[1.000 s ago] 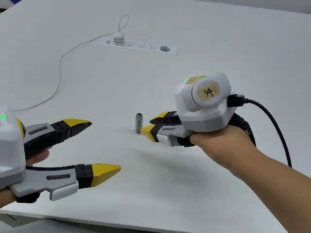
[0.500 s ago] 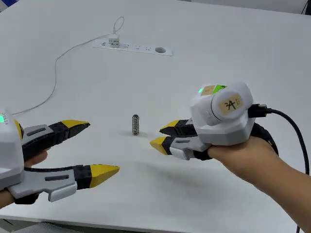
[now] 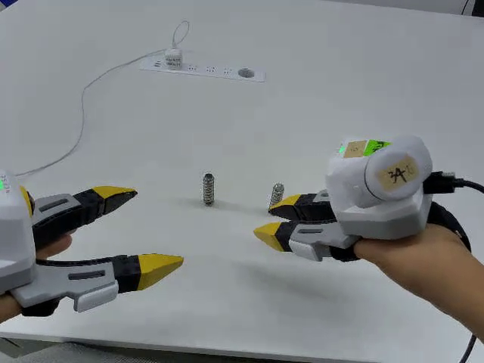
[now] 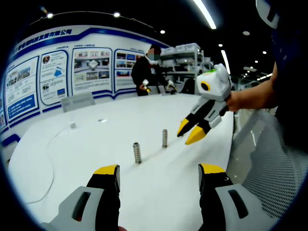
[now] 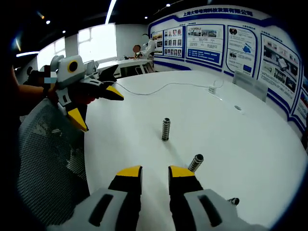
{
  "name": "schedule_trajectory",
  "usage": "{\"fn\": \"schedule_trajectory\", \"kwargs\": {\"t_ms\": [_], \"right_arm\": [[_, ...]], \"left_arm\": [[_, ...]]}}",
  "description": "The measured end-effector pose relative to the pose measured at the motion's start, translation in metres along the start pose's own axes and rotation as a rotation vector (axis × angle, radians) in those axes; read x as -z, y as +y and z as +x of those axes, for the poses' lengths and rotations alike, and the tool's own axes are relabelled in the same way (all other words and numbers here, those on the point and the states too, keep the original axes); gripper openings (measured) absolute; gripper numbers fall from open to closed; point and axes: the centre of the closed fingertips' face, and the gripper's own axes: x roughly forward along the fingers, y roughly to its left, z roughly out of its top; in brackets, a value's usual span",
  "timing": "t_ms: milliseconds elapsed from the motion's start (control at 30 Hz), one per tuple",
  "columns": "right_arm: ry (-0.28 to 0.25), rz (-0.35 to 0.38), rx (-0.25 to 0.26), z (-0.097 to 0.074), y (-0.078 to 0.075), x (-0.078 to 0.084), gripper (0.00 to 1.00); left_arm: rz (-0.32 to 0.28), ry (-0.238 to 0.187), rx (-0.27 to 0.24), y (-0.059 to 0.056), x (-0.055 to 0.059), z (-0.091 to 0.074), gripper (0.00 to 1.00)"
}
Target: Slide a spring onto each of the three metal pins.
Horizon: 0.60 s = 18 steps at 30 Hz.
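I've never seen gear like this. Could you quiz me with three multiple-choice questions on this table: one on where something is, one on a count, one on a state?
1. Where is the power strip?
A. On the far side of the table. B. Between the two tongs. C. Under a hand.
2. How many springs stand upright in the head view?
A. One. B. Two. C. Six.
3. How are the left tongs?
A. Shut on a spring. B. Shut on a cable. C. Wide open, empty.

Answers:
1 A: it lies well beyond the springs.
2 B: one stands mid-table, another by the right tongs.
3 C: there is a wide gap between the yellow tips, with nothing in it.
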Motion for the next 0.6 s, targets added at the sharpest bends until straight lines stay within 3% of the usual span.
{"fn": "schedule_trajectory", "kwargs": {"t_ms": [600], "right_arm": [[0.007, 0.055, 0.047, -0.042, -0.01, 0.031, 0.23]], "left_arm": [[0.001, 0.008, 0.003, -0.002, 0.0, 0.0, 0.68]]}}
